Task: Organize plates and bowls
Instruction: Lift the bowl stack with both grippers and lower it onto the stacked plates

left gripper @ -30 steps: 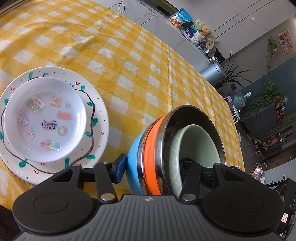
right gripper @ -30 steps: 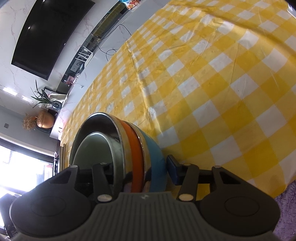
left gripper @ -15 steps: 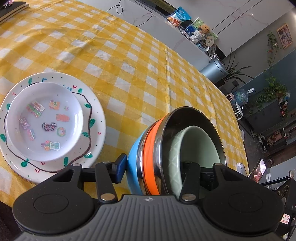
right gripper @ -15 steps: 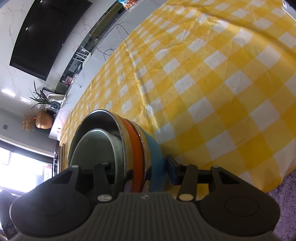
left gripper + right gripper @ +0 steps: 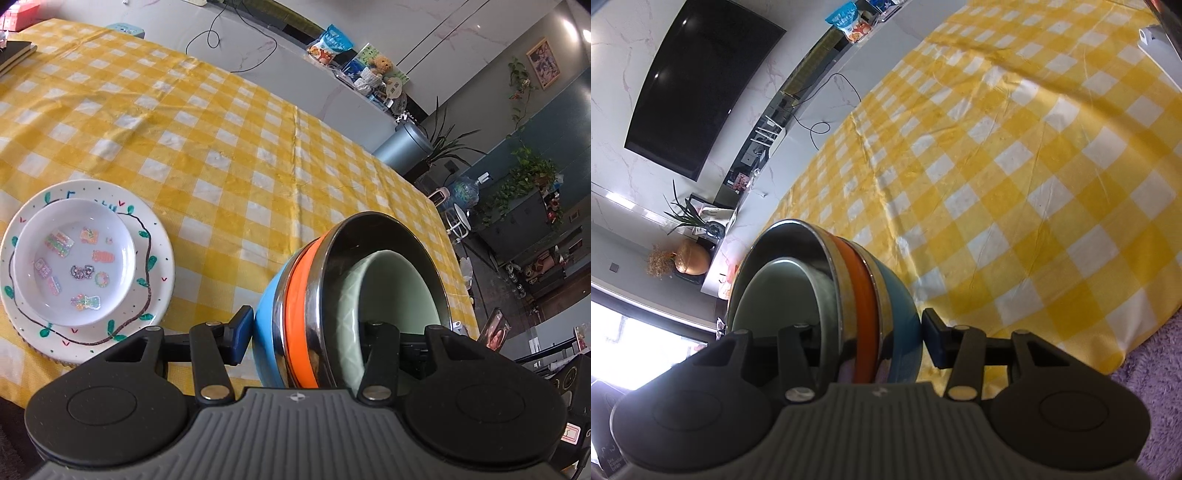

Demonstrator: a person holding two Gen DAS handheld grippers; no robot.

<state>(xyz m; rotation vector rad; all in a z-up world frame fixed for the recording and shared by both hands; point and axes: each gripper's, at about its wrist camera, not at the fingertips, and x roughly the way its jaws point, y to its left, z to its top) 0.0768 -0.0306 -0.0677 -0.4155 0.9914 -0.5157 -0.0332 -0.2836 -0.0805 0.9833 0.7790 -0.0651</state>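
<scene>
A nested stack of bowls (image 5: 306,314) is held between both grippers: blue outermost, orange, steel, pale green innermost. My left gripper (image 5: 306,332) is shut on one side of its rim, blue pad outside, other finger inside. My right gripper (image 5: 871,332) is shut on the opposite side of the same stack (image 5: 864,295). The stack is lifted above the yellow checked tablecloth (image 5: 221,147). A small white plate with stickers (image 5: 74,266) sits on a larger painted plate (image 5: 155,273) at the left of the left wrist view.
The table edge (image 5: 1126,354) drops to a purple rug (image 5: 1152,369) on the right. A white object (image 5: 1152,37) lies at the far right of the table. Books (image 5: 14,55) lie at the far left corner.
Both grippers have risen with the bowl stack and tilted back, so more of the table and room shows. The plates look farther away.
</scene>
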